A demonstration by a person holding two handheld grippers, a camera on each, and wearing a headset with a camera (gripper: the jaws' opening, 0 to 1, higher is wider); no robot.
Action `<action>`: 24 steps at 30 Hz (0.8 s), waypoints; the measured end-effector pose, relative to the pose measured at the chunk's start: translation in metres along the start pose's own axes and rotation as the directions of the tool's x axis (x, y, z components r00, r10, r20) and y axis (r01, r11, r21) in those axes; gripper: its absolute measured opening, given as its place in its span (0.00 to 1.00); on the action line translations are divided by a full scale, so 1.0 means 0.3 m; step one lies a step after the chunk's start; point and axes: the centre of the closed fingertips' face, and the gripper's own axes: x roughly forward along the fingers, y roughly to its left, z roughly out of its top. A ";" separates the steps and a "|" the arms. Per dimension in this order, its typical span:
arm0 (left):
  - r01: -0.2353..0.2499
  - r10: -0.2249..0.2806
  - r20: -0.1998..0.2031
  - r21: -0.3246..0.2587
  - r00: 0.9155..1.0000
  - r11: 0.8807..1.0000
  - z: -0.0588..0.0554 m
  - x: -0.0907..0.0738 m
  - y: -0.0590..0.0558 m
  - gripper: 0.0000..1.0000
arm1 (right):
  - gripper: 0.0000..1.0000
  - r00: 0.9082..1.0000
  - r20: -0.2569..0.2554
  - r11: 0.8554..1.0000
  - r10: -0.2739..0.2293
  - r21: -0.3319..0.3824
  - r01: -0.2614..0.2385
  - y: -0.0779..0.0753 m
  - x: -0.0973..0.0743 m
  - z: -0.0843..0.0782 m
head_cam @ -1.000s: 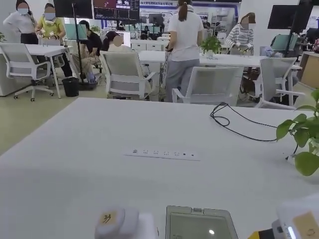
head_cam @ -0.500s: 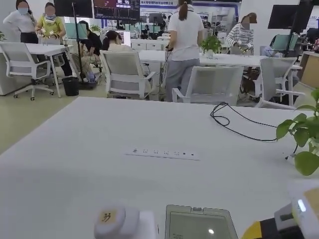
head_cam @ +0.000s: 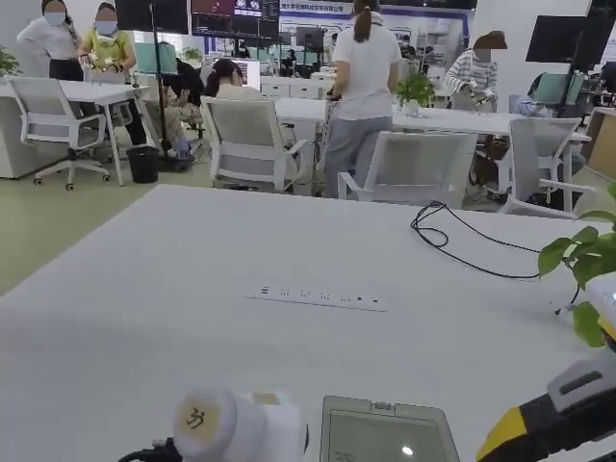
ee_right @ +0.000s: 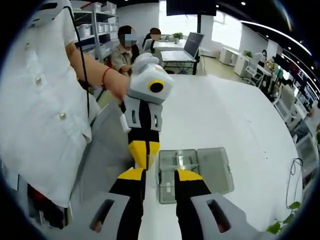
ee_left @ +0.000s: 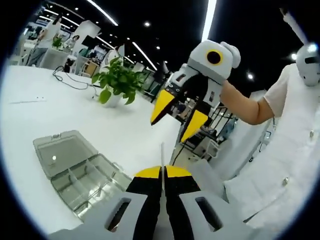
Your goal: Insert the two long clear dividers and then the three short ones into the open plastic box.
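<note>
Left gripper view: the left gripper (ee_left: 162, 172) is pinching a thin clear divider (ee_left: 161, 152), seen edge-on. Its jaws are pressed almost together, and the strip is rising straight up from the yellow tips. Facing it, the right gripper (ee_left: 167, 131) is hanging in the air at the end of a raised forearm. It is pointing down and to the left, jaws spread apart and gripping nothing. The open plastic box (ee_left: 62, 155) is lying on the white workbench (ee_left: 30, 115) down to the left, its lid folded out flat and partitions showing in its tray.

Right gripper view: the left gripper is pointing tips-down just beside the box.

Head view: both grippers are reaching in at the bottom edge, flanking the box lid, with a power strip (head_cam: 322, 296) lying farther out.
</note>
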 end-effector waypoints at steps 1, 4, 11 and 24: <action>0.007 -0.007 -0.008 0.003 1.000 1.000 -0.004 -0.002 -0.005 0.00 | 0.23 1.000 0.002 1.000 0.016 0.004 -0.016 0.005 0.002 0.002; 0.021 -0.021 0.003 0.041 1.000 0.999 0.006 -0.007 -0.014 0.00 | 0.20 0.998 0.019 0.998 0.068 0.012 -0.068 0.024 0.009 0.014; 0.048 -0.046 -0.013 0.112 0.999 0.993 0.001 -0.012 -0.029 0.00 | 0.14 0.988 0.024 0.988 0.150 0.028 -0.150 0.053 0.026 0.014; 0.085 -0.085 -0.007 0.181 0.996 0.980 0.005 -0.015 -0.064 0.00 | 0.08 0.966 0.032 0.964 0.257 0.059 -0.258 0.113 0.039 0.006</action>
